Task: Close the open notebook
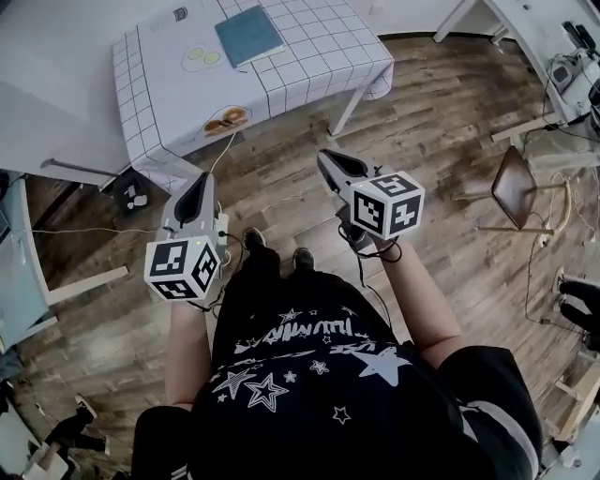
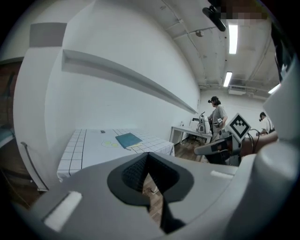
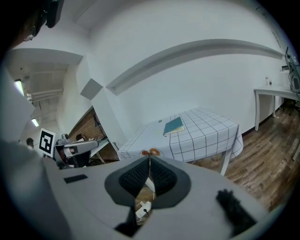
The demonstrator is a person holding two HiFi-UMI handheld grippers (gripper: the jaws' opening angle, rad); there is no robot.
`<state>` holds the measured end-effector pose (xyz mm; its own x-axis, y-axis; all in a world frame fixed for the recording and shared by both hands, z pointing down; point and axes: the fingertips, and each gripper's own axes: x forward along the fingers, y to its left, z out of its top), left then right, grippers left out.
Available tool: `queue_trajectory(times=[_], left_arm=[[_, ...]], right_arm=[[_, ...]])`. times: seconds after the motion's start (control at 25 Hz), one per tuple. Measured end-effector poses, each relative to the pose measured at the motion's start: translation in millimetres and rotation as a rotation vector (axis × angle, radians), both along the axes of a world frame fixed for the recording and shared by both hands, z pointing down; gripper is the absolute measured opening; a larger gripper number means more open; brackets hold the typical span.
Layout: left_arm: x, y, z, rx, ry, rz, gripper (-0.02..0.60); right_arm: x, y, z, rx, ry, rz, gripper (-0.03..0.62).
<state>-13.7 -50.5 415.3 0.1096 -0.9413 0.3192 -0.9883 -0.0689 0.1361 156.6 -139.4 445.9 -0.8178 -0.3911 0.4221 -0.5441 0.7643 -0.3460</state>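
A teal notebook lies flat with its cover up on the table with a white checked cloth. It also shows far off in the left gripper view as the notebook and in the right gripper view as the notebook. Both grippers hang over the wooden floor, well short of the table. My left gripper points toward the table's near corner, its jaws together with nothing in them. My right gripper is level with it to the right, its jaws shut and empty.
A wooden chair stands to the right and a white desk at the back right. A power strip with a cable lies on the floor by the table's left corner. A person stands at the far desks.
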Motion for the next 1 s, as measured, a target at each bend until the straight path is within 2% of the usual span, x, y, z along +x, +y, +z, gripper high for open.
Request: queue_trajectory(times=[0.08,0.28,0.52,0.68,0.8,1.0], left_arm=[[7.5,10.0,-0.6,-0.002,0.05,-0.016,0.009],[20.3,33.2,-1.0,-0.004,-0.02,0.007,0.009],[19.8,49.1,2.1,0.011,0.011,0.046,0.009],[6.3,70.8,-3.7,0.016,0.03,0.047,0.009],[-8.9,88.3,-9.1,0.032,0.041,0.048,0.009],[-35.3,110.2,-10.3,0.042,0.055,0.06,0.009]], right_arm=[[3.1,6.1,-0.2,-0.007,-0.016,-0.019,0.018],[-4.9,28.2,-2.9,0.009,-0.037,-0.074,0.018],[-17.5,54.0,-7.8,0.044,-0.005,-0.088,0.018],[-38.1,81.2,-12.0,0.058,0.036,-0.106,0.017],[-64.1,106.4,-25.6,0.125,0.049,-0.145,0.017],[-96.0,142.2,-48.0,0.207,0.055,-0.143,0.015]])
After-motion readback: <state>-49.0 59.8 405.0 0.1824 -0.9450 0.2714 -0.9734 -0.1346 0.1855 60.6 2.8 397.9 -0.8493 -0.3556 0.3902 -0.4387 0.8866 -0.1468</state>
